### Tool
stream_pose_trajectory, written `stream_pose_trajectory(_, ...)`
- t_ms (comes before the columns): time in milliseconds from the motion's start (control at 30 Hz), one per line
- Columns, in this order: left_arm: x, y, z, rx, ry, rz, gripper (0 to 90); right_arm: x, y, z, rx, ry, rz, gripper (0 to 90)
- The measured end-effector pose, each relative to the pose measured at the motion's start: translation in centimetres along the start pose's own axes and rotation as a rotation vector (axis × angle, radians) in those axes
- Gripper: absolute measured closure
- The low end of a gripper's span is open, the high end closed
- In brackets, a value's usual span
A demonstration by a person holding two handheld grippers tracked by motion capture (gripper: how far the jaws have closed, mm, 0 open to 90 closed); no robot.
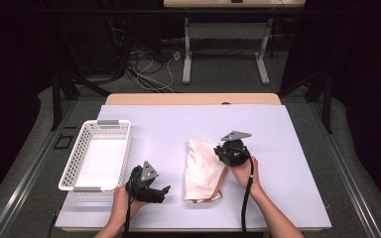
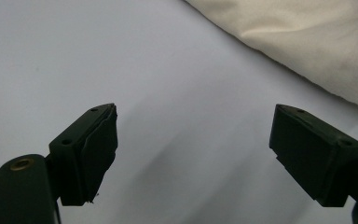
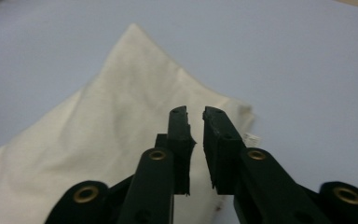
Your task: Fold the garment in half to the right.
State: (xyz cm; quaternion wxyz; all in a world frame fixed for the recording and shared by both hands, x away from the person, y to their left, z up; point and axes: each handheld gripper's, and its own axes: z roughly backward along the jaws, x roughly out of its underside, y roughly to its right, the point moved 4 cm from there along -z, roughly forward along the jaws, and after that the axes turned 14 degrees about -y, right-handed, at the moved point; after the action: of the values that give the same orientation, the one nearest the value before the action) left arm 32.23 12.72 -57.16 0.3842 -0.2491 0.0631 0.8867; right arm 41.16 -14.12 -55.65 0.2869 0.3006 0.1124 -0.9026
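Dark room, pale table (image 1: 287, 129): left tool (image 1: 164, 191) wide, right tool (image 3: 196, 116) nearly closed above cream cloth (image 1: 201, 168).

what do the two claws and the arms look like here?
Both claws, left claw and right claw, are black, each topped by a grey three-cornered plate and trailing a black cable. Brass-coloured rivets mark the jaw links; pads are black, blocky, frayed at the edges. Forearms are bare, no sleeves visible.
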Motion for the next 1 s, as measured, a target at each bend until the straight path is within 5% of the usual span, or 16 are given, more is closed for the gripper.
stream_pose_trajectory(167, 0.0, -0.1, -0.1, -0.002, -0.010, 0.008, 15.5, -0.7, -3.0, -1.3, -0.072, -0.018, 0.088, 87.7)
stream_pose_trajectory(267, 0.0, -0.2, -0.1, 0.012, -0.010, 0.019, 15.5, -0.8, -3.3, -2.3, -0.068, -0.021, 0.094, 88.5)
stream_pose_trajectory(367, 0.0, -0.2, -0.1, 0.017, -0.009, 0.019, 15.4, -0.4, -3.3, -3.8, -0.070, -0.112, 0.091, 88.4)
stream_pose_trajectory(433, -0.1, -0.1, -0.1, 0.013, -0.006, 0.017, 15.4, -0.3, -3.3, -4.2, -0.084, -0.090, 0.082, 88.4)
stream_pose_trajectory(700, -0.2, 0.3, 0.0, 0.010, 0.005, 0.004, 15.1, -0.5, -2.7, -2.5, -0.082, -0.065, 0.097, 78.9)
stream_pose_trajectory(1000, -0.2, 0.9, 0.1, 0.008, 0.014, -0.024, 13.8, 0.6, -0.1, 0.4, -0.101, -0.039, 0.063, 52.1)
